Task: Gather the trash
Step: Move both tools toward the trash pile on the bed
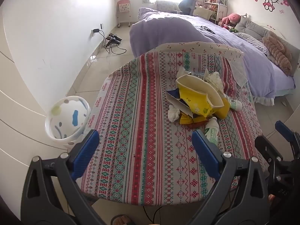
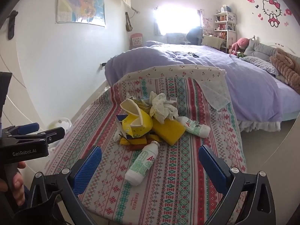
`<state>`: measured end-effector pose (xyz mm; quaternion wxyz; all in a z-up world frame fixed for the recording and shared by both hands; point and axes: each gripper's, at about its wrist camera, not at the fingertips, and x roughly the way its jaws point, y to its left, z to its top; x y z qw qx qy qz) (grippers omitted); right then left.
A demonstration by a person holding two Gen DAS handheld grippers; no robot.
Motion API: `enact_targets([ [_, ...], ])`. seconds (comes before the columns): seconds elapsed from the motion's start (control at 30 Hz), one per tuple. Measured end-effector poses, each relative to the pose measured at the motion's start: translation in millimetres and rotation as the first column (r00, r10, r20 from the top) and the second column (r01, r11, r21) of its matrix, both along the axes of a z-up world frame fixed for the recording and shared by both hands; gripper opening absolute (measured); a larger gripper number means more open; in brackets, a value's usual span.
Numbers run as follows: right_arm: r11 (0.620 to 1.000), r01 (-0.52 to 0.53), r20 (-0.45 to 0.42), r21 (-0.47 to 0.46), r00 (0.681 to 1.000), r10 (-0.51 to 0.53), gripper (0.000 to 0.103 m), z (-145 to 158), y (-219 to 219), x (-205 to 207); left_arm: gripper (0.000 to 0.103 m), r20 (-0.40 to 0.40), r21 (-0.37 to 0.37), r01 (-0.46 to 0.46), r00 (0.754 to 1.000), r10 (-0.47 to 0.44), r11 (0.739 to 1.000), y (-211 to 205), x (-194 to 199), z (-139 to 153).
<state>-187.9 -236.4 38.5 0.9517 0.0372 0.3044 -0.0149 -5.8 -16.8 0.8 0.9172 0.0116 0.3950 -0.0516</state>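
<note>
Trash (image 2: 150, 120) lies heaped mid-table on a striped cloth (image 1: 142, 123) — yellow carton (image 1: 200, 95), crumpled tissue (image 2: 161, 106), two white bottles (image 2: 142, 164). A purple bed (image 2: 234, 71) stands behind, a white bin (image 1: 67, 120) left of the table. Left gripper (image 1: 145, 148) and right gripper (image 2: 150, 159) hover spread wide, holding nothing, the near bottle between the right one's fingers.

Woven patterned tablecloth (image 1: 142, 123), crumpled paper tissue (image 2: 161, 106), glossy floor tiles (image 1: 97, 60)

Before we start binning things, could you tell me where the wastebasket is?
The wastebasket stands on the floor off the table's left edge, beside the left gripper.
</note>
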Motion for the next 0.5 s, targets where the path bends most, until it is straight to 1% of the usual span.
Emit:
enact_targets([
  [0.13, 1.000, 0.006, 0.007, 0.014, 1.000, -0.006, 0.103, 2.4, -3.3, -1.7, 0.099, 0.003, 0.001, 0.006, 1.000, -0.006, 1.000, -1.5, -0.6, 0.6],
  [0.17, 1.000, 0.005, 0.005, 0.010, 1.000, -0.005, 0.103, -4.0, -6.6, -0.8, 0.099, 0.004, 0.002, 0.010, 1.000, -0.010, 1.000, -2.1, -1.1, 0.7],
  [0.27, 1.000, 0.013, 0.002, 0.027, 1.000, -0.013, 0.103, -3.5, -3.2, 0.6, 0.099, 0.001, 0.000, 0.015, 1.000, -0.015, 1.000, -2.8, -0.7, 0.4],
  [0.33, 0.999, 0.012, 0.000, 0.035, 1.000, -0.012, 0.103, -3.3, -1.0, 1.4, 0.099, -0.002, -0.007, 0.017, 1.000, -0.017, 1.000, -2.7, -0.1, 0.2],
  [0.37, 0.999, 0.016, 0.002, 0.032, 1.000, -0.016, 0.103, 2.3, -4.3, 0.7, 0.099, -0.005, -0.013, 0.020, 1.000, -0.020, 1.000, -2.3, 0.3, 0.0],
  [0.43, 1.000, 0.018, 0.000, 0.026, 1.000, -0.018, 0.103, 2.8, -3.6, 0.8, 0.099, -0.011, -0.035, 0.025, 1.000, -0.026, 0.999, -1.3, 1.1, -0.2],
  [0.5, 1.000, 0.021, -0.003, 0.017, 1.000, -0.021, 0.103, 2.6, -3.6, 0.9, 0.099, -0.010, -0.037, 0.025, 1.000, -0.025, 0.999, -1.6, 1.0, -0.3],
])
